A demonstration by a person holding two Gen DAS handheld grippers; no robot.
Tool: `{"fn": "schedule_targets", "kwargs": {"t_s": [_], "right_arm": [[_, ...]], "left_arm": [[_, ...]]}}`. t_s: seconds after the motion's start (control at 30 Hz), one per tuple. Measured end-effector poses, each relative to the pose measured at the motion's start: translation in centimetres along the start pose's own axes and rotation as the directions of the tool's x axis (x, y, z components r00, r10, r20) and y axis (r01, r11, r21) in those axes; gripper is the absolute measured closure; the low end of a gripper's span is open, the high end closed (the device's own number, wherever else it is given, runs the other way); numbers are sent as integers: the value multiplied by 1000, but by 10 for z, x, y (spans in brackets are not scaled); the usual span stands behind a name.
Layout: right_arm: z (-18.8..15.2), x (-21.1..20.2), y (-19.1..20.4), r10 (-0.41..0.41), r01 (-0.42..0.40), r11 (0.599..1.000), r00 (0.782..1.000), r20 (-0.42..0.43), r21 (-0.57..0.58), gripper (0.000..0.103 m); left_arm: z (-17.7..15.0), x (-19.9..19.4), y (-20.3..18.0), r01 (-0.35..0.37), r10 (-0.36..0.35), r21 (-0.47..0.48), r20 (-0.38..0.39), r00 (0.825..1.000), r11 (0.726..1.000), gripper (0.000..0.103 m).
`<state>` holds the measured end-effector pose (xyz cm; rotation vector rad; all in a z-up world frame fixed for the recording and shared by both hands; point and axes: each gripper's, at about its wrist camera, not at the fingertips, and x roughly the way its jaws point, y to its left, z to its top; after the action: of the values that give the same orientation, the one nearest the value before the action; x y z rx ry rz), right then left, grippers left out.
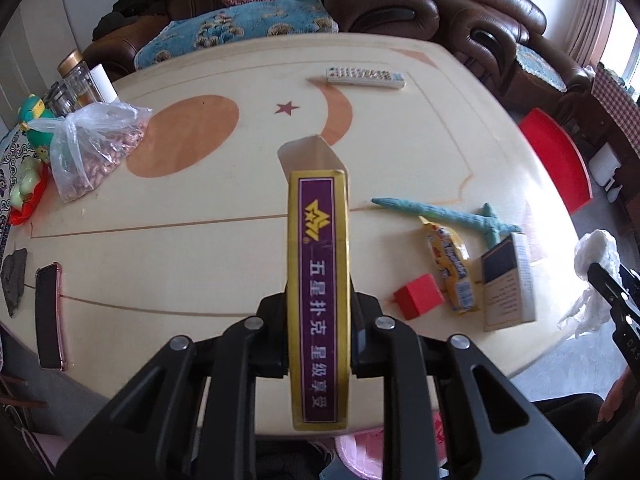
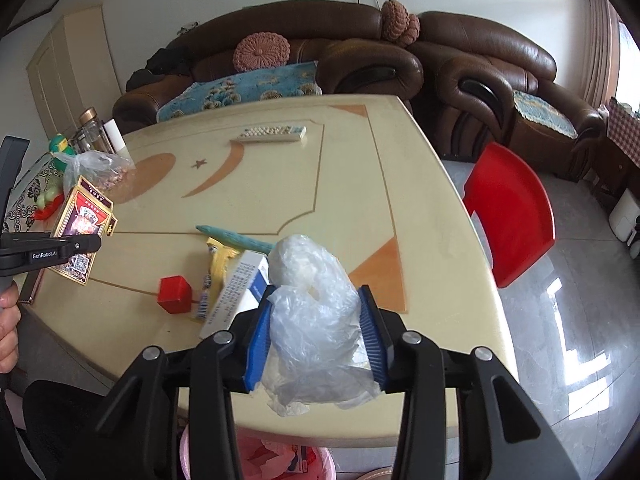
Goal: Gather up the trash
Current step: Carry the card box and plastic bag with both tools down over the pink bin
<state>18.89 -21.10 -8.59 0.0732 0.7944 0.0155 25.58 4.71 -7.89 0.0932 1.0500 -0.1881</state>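
A brown leather sofa (image 2: 304, 52) lines the far wall behind a cream tabletop (image 2: 352, 184) inlaid with an orange crescent and star, with a red chair (image 2: 516, 216) at its right side. Below the tabletop's near edge sits a pink-lined bin (image 2: 280, 460) with wrappers already inside.

The left hand-held gripper (image 1: 319, 328) is clamped on a card box (image 1: 319, 288), gold-edged with a purple side panel, held upright above the near tabletop with its top flap open. The right wrist view shows the same box from its red printed face, at the left edge. The right hand-held gripper (image 2: 316, 328) pinches a crumpled clear plastic bag (image 2: 316, 320) between its blue pads (image 2: 258, 340), over the tabletop's near right edge.

Loose items lie together on the near right part of the tabletop: a white-and-blue carton (image 2: 240, 292) lying flat, a yellow snack wrapper (image 1: 450, 272) just beside it, a teal toy sword (image 1: 440, 212) behind both, and a red cube (image 1: 418, 296) to the wrapper's left.

Along the left edge are a knotted bag of peanuts (image 1: 92, 148), glass jars (image 1: 74, 80) and a phone (image 1: 48, 316) in a pink case. A white remote (image 1: 366, 77) rests near the far edge.
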Motion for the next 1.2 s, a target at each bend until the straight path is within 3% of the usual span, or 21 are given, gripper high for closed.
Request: {"fn": "schedule_targets", "kwargs": {"t_s": [0.27,0.63,0.97,1.2], "right_arm": [[-2,-58,24,32,-28,998,997,76,-50,63],[-30,-123,57,71,-55,991,989,133,-121,63],[-72,-161,72,77,-56,987,988,135,-150,63],[-95,-154,72,72,-60,990,994,85,-131,63]], "left_arm": [[-31,-59,-16,23,-25,33,78,997,999,83],[-86,-122,-40,59,-72,93,147,987,994,83],[-133,-132,-59,94,-110,134,116,987,987,83],[-154,-125,-66,115,-128,139,86,988,984,83]]}}
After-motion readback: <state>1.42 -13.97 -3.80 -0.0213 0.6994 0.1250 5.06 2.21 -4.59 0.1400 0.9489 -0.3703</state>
